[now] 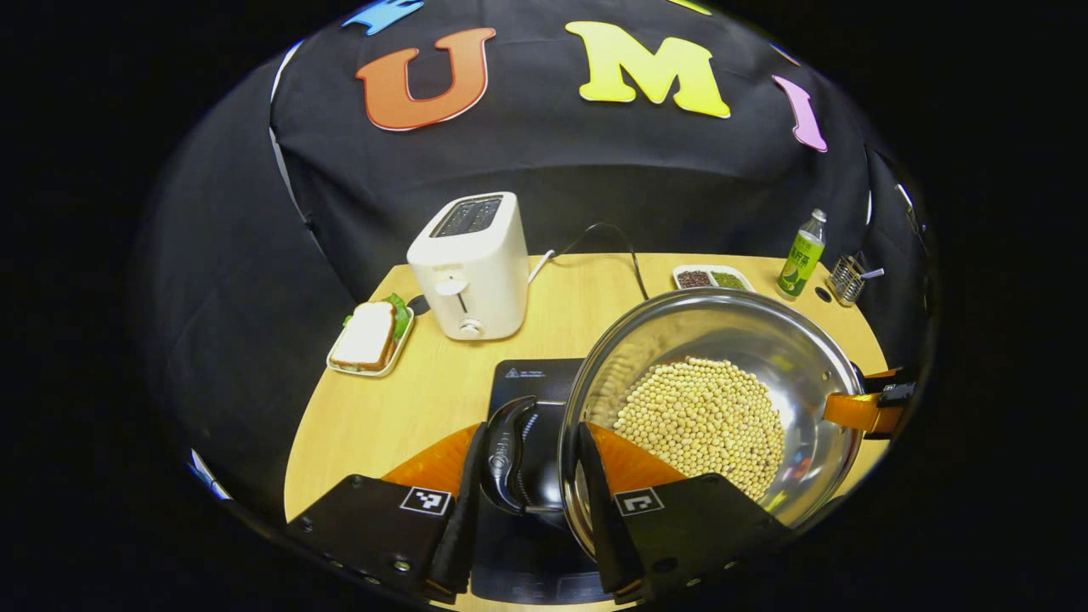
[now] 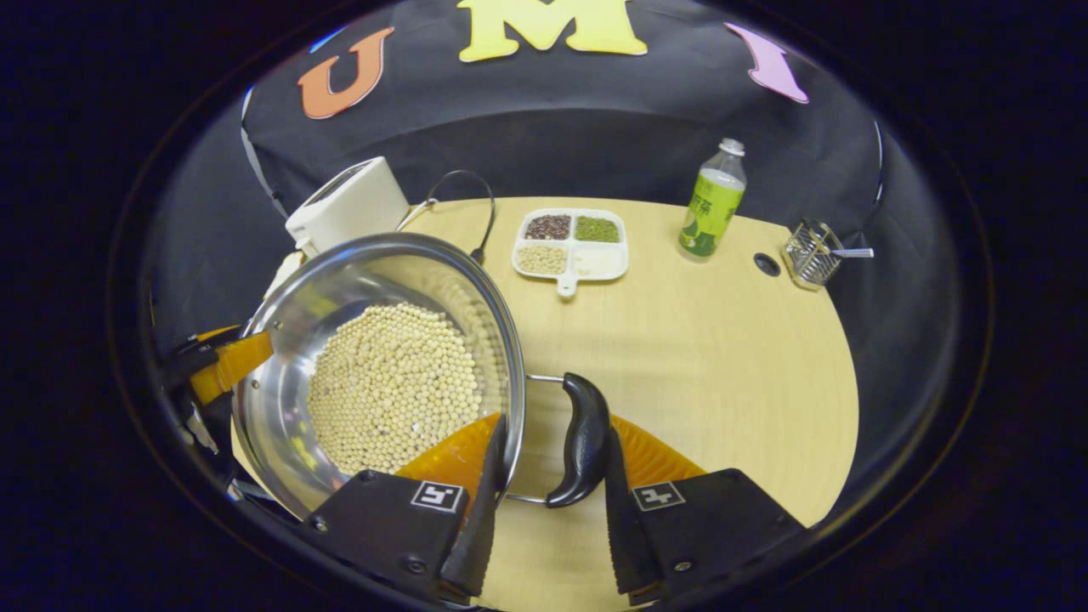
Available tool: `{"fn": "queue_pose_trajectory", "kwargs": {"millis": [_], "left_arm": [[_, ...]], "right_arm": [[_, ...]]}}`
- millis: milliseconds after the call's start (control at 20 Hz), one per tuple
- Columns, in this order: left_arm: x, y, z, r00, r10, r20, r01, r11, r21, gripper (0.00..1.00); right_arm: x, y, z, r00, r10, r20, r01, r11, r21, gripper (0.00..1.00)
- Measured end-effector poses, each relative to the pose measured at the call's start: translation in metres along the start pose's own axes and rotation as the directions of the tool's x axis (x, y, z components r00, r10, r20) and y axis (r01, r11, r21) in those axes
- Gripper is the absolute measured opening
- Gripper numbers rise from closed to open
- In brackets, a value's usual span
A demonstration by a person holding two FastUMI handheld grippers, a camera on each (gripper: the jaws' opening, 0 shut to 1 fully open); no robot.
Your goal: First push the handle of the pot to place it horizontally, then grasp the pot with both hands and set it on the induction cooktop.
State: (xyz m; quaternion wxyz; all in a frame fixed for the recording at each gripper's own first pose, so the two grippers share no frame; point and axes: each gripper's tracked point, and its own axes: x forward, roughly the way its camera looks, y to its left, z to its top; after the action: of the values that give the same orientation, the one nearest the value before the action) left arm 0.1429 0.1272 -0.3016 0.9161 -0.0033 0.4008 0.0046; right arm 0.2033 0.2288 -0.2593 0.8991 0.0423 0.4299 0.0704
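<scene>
- Evidently the left gripper (image 1: 527, 476) clamps the pot's (image 1: 722, 340) rim and near handle (image 1: 507, 450), one finger inside the wall, so the soybeans (image 1: 701, 421) ride level.
- The right gripper (image 2: 548, 484) pinches the opposite handle (image 2: 578, 438) and rim likewise, sharing the load.
- The pot hangs above the induction cooktop (image 1: 531, 382), just off its right part, apparently awaiting lowering.

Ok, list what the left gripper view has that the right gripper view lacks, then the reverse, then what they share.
Left gripper view's own: the sandwich on its tray, the induction cooktop and the pot's left handle. Right gripper view's own: the pot's right handle over bare table. Shared: the steel pot of beans, toaster, divided dish, green bottle, wire holder.
</scene>
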Motion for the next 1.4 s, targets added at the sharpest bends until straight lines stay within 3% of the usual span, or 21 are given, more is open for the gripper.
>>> {"fn": "queue_pose_trajectory", "kwargs": {"millis": [400, 800, 950, 1000, 1050, 1100, 1400], "left_arm": [[0.011, 0.037, -0.001, 1.000, 0.018, -0.014, -0.018, 1.000, 0.006, 0.55], [0.020, 0.041, -0.016, 1.000, 0.016, -0.022, -0.016, 1.000, 0.007, 0.55], [0.026, 0.042, -0.033, 0.999, 0.006, -0.051, -0.007, 1.000, -0.013, 0.55], [0.024, 0.041, -0.027, 1.000, 0.000, -0.007, 0.000, 1.000, -0.015, 0.55], [0.028, 0.042, -0.031, 1.000, 0.002, -0.013, -0.002, 1.000, -0.003, 0.45], [0.026, 0.042, -0.029, 1.000, 0.006, 0.011, -0.007, 1.000, 0.012, 0.55], [0.025, 0.043, -0.030, 0.999, 0.012, 0.049, -0.012, 1.000, 0.010, 0.57]], "right_arm": [[0.013, 0.040, 0.003, 1.000, -0.002, -0.023, 0.002, 1.000, 0.012, 0.56], [0.020, 0.045, -0.009, 0.999, -0.022, -0.046, 0.023, 1.000, 0.020, 0.56], [0.019, 0.046, -0.009, 0.998, -0.055, -0.021, 0.054, 0.998, -0.034, 0.57], [0.018, 0.046, -0.011, 0.998, -0.059, -0.021, 0.058, 0.998, -0.038, 0.55], [0.018, 0.047, -0.010, 0.999, -0.049, -0.012, 0.049, 0.999, -0.010, 0.57], [0.019, 0.048, -0.010, 0.999, -0.037, -0.003, 0.037, 0.999, 0.006, 0.57], [0.019, 0.046, -0.009, 0.999, -0.025, 0.035, 0.025, 1.000, 0.008, 0.59]]}}
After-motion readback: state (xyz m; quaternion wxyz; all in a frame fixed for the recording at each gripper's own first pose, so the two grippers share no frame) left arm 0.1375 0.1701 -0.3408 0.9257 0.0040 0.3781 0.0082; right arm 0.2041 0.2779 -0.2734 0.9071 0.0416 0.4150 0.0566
